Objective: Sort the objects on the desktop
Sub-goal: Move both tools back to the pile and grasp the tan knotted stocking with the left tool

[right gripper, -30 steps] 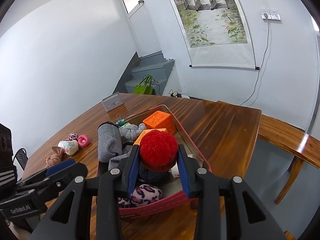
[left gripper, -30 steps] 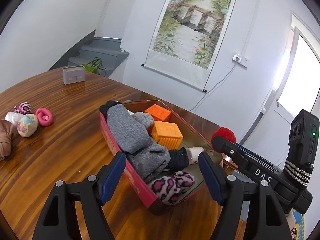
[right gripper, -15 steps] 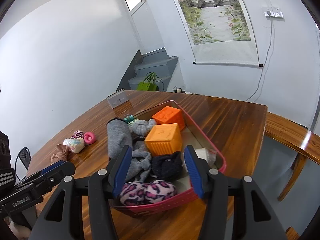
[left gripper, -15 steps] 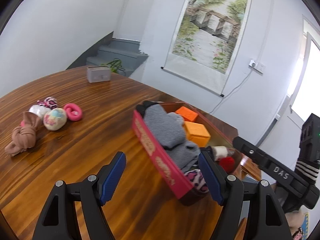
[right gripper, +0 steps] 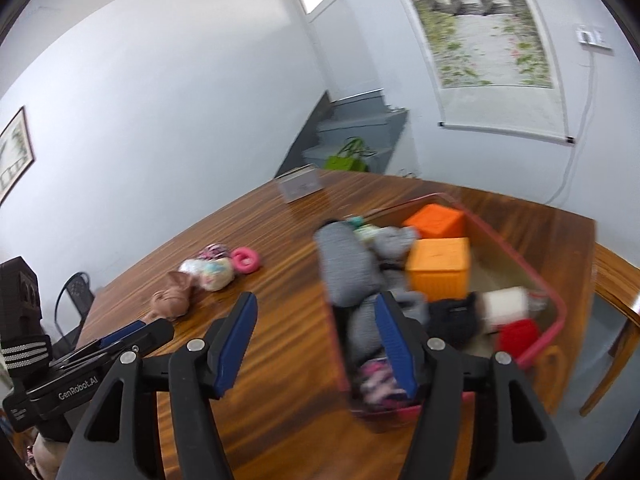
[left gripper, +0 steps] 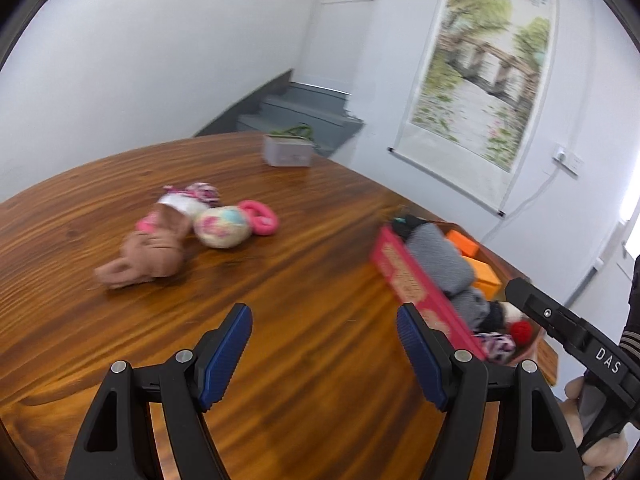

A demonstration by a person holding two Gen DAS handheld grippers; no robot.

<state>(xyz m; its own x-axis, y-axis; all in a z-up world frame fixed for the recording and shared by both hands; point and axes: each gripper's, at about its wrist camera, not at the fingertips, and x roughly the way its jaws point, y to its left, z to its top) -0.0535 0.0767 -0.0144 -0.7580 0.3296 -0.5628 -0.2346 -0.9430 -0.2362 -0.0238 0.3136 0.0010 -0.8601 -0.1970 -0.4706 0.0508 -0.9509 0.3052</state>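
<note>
- The left gripper (left gripper: 324, 354) stands with its jaws wide apart and nothing between them; only bare wooden table (left gripper: 304, 280) shows in the gap.
- The right gripper (right gripper: 316, 342) has its jaws opening, and nothing is held between them; its right finger overlaps the near left corner of the pink bin (right gripper: 558, 322), hiding part of the grey sock (right gripper: 346, 270) there.
- To the right of the right gripper, low in the bin, lies the red pom-pom (right gripper: 518, 336), blurred and partly cut by the rim.
- A leopard-print bundle (right gripper: 376, 380) at the bin's near end is smeared by motion and hard to read.
- Further in sit two orange cubes (right gripper: 440, 266), side by side.
- Ahead and left of the left gripper, well apart, a brown cloth bundle (left gripper: 148, 252), a pastel ball (left gripper: 224, 232) and a pink ring (left gripper: 262, 218) cluster together; the items behind them are too blurred to name.
- At the far table edge stands a small grey box (left gripper: 288, 152).
</note>
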